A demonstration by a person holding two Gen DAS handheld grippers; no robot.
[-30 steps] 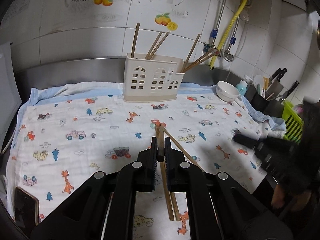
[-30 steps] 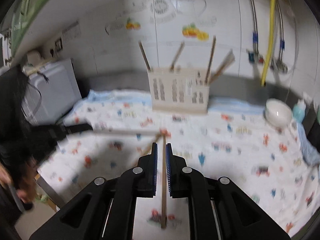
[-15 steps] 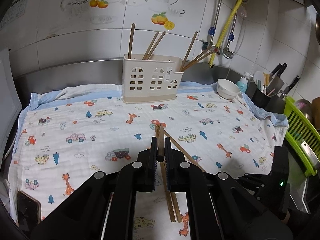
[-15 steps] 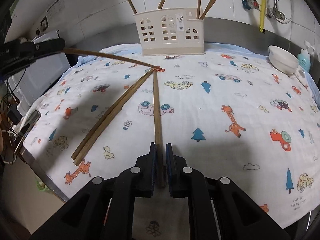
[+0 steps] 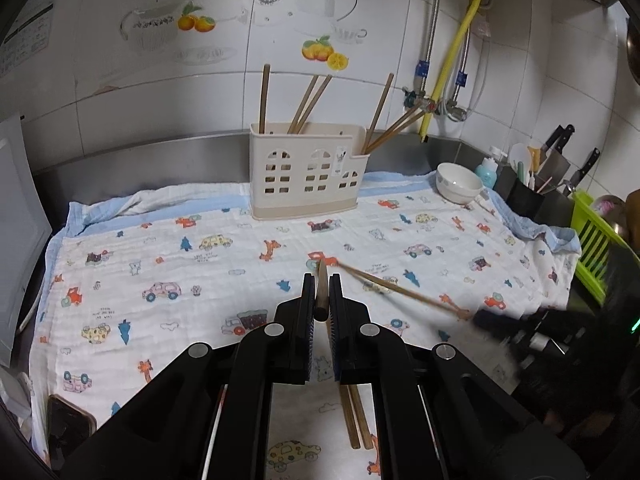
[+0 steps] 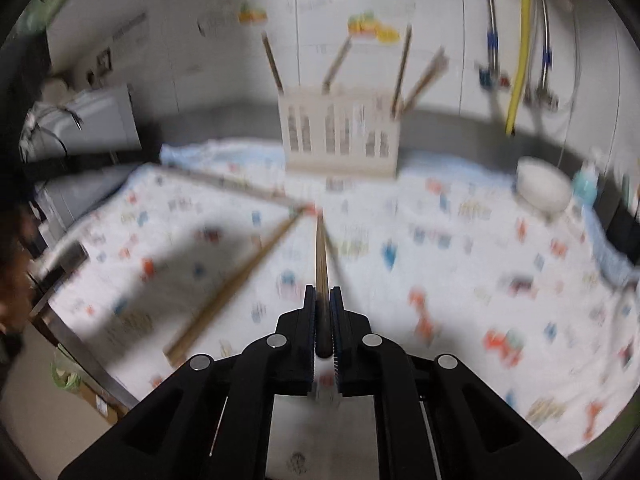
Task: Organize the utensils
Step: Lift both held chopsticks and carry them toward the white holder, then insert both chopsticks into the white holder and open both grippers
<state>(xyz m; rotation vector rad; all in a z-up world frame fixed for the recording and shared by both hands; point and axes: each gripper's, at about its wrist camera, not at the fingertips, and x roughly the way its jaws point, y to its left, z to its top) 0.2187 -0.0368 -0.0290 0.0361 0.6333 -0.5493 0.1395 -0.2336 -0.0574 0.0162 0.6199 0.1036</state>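
2 loose wooden chopsticks lie side by side on the cloth; cream holder stands upright.

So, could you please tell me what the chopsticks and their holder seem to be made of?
Chopsticks: apparently wood or bamboo, matte brown with no shine. Chopstick holder: probably moulded plastic, smooth cream walls with cut-out window holes and a darker beige base.

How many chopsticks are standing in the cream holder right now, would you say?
6 show in the cream holder: one at the left, two in the middle, three at the right end. Shorter ones may be hidden inside.
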